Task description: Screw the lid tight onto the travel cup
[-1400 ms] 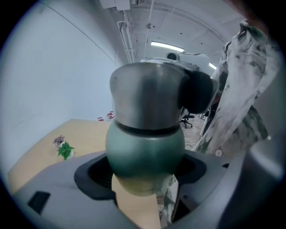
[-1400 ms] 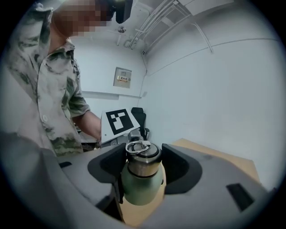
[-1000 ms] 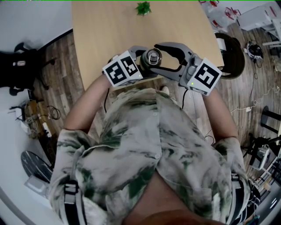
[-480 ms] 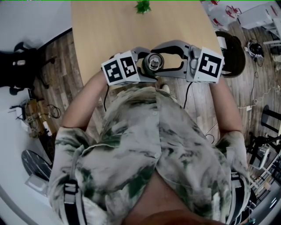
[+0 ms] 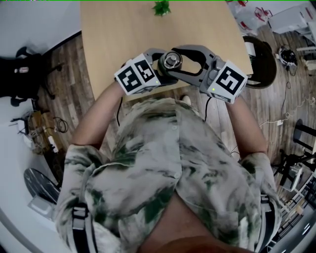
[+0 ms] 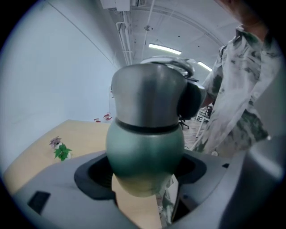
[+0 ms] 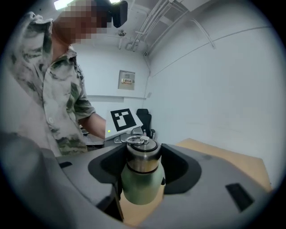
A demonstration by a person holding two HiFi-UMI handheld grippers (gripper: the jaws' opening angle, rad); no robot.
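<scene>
The travel cup (image 5: pixel 170 61) is held up above the table's near edge, between both grippers. In the left gripper view its green body (image 6: pixel 145 147) fills the gap between the jaws, and my left gripper (image 6: pixel 145 181) is shut on it. The steel lid (image 7: pixel 142 152) with its wire ring sits on top. My right gripper (image 7: pixel 140 179) reaches in from the right with one jaw on each side of the lid. Its jaws are closing and lie against the lid's sides. From the head view, the left gripper (image 5: pixel 164 70) and right gripper (image 5: pixel 174 58) meet at the cup.
The wooden table (image 5: pixel 123 29) stretches away beyond the cup. A small green plant (image 5: pixel 161 8) sits at its far end. A black chair (image 5: pixel 261 59) stands to the right of the table. Cables and gear lie on the floor around it.
The right gripper swung level around the lid, then turned back so its marker cube sits lower and nearer the body. The cup rose slightly toward the table. The left gripper kept its hold.
</scene>
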